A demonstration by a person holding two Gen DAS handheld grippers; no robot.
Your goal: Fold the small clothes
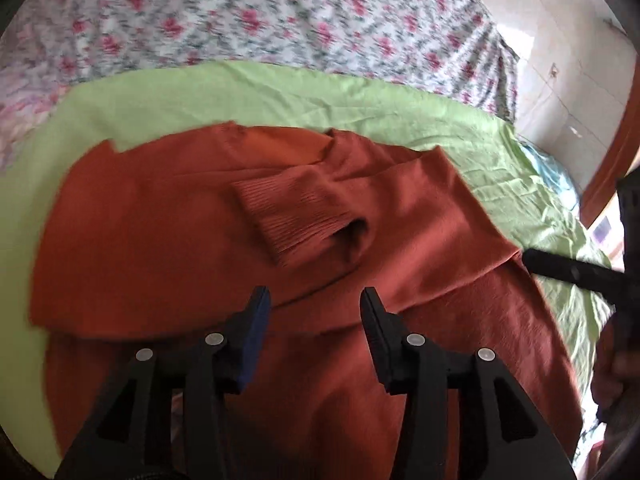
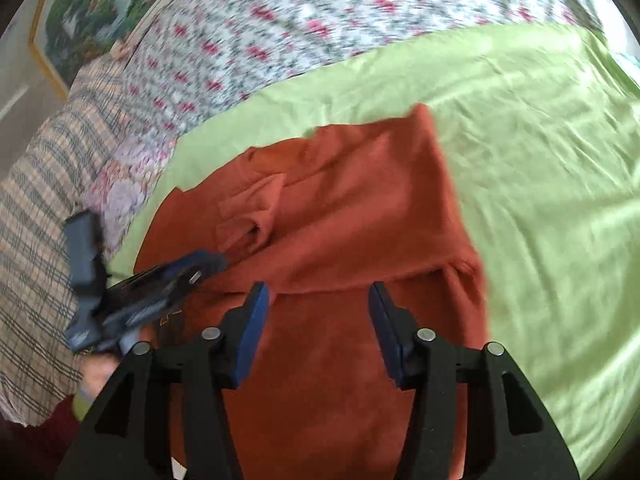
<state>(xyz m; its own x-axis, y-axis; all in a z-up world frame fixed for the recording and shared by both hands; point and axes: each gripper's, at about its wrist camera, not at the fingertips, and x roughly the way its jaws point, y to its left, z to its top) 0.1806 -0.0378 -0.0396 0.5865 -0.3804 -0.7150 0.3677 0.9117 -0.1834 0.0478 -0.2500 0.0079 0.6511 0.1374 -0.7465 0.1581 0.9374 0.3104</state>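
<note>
A rust-orange knit sweater (image 1: 192, 224) lies on a light green cloth (image 1: 280, 92), its sides folded inward and a ribbed cuff (image 1: 292, 216) resting on top. It also shows in the right wrist view (image 2: 360, 208). My left gripper (image 1: 316, 300) is open and empty just above the sweater's near part. My right gripper (image 2: 318, 296) is open and empty above the sweater's lower half. The left gripper shows at the left of the right wrist view (image 2: 160, 284); the right gripper's finger shows at the right edge of the left wrist view (image 1: 560, 268).
The green cloth (image 2: 540, 160) covers a bed with a floral sheet (image 1: 240, 16). A plaid pillow (image 2: 36, 240) lies at the left. A framed picture (image 2: 80, 12) hangs on the wall. A wooden door frame (image 1: 612, 152) and tiled floor are at the right.
</note>
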